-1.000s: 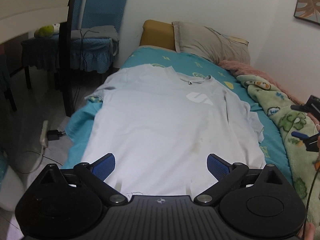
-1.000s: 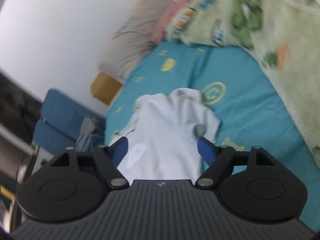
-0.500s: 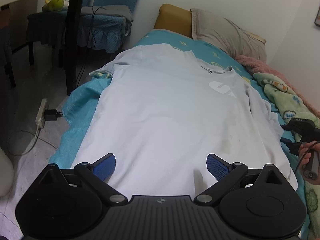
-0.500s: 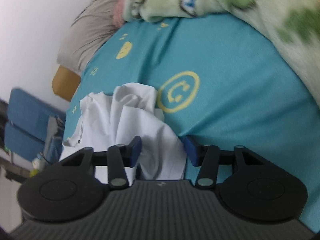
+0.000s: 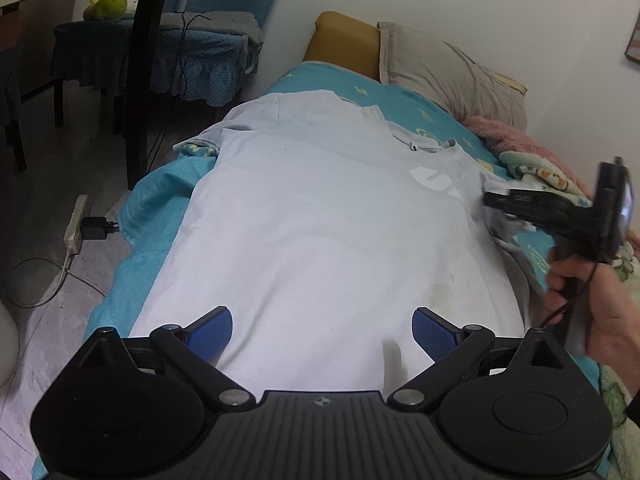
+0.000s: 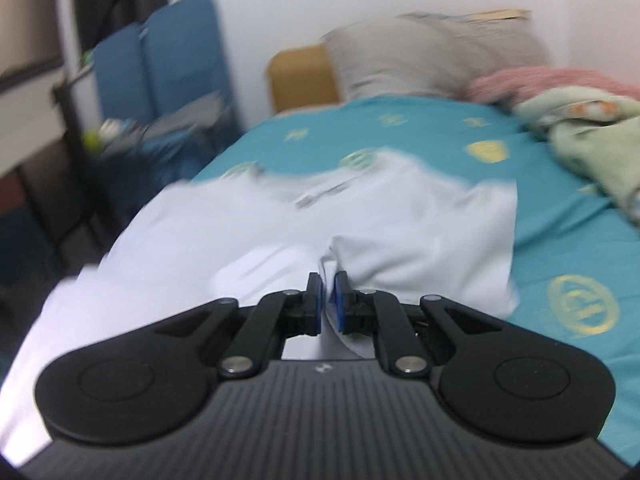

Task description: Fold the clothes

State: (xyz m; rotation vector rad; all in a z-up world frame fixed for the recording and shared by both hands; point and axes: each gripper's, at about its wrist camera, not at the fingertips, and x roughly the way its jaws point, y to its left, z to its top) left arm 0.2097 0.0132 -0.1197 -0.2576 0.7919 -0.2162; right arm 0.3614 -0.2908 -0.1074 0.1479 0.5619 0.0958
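A pale white T-shirt (image 5: 320, 208) lies flat, chest up, along the teal bed sheet (image 5: 160, 196), collar toward the pillows. My left gripper (image 5: 320, 320) hovers open over the shirt's hem, nothing between its blue pads. At the right edge, a hand carries my right gripper (image 5: 496, 200), lifting the shirt's right sleeve off the sheet. In the right wrist view the T-shirt (image 6: 420, 232) is blurred. The right gripper (image 6: 328, 280) has its jaws closing, its pads pinching a fold of the sleeve cloth.
A grey pillow (image 5: 448, 68) and an ochre cushion (image 5: 344, 40) lie at the bed's head. A green patterned blanket (image 6: 592, 136) is bunched along the right side. Left of the bed are a dark table leg (image 5: 140, 80), a covered chair (image 5: 192, 64) and a power strip (image 5: 76, 224) on the floor.
The right gripper's jaws went from wide open around the sleeve to pinched on it, rolled level, and carried it left over the shirt. The left gripper sank toward the hem, then held still.
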